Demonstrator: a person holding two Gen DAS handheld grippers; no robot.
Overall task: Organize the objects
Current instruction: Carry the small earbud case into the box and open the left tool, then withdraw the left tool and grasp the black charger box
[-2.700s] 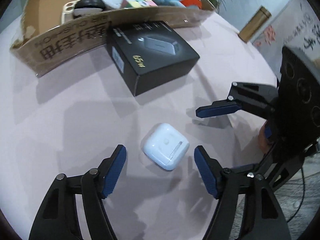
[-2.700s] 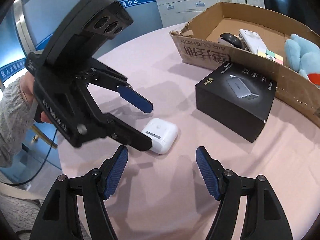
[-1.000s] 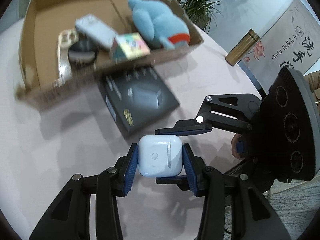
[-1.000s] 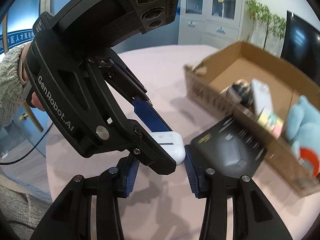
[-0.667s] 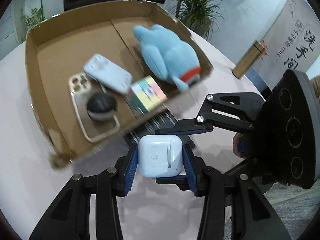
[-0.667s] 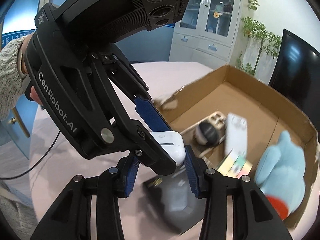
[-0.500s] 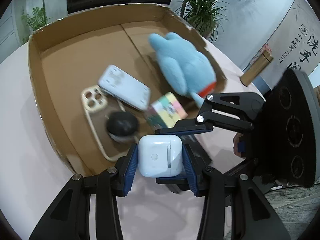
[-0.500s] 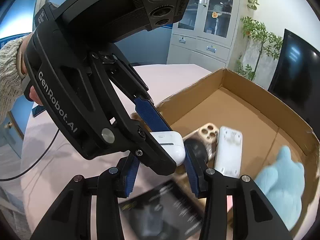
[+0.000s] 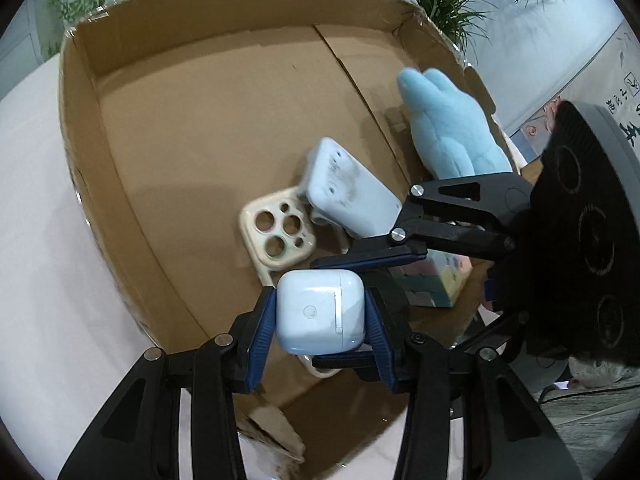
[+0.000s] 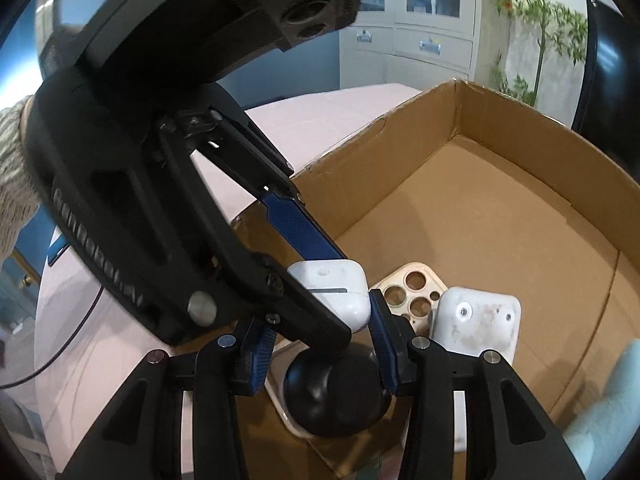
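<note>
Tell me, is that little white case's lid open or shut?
Shut: the white case, held between the left gripper fingers, shows only a thin closed seam.

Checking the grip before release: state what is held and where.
The left gripper clamps the white case by its two opposite sides. The right gripper also closes around it, from across.

We look down from both wrists, close above the cardboard box point(image 9: 92, 184); both views share its floor, the phone case point(image 10: 412, 292) and the earbud case point(image 9: 320, 312).
</note>
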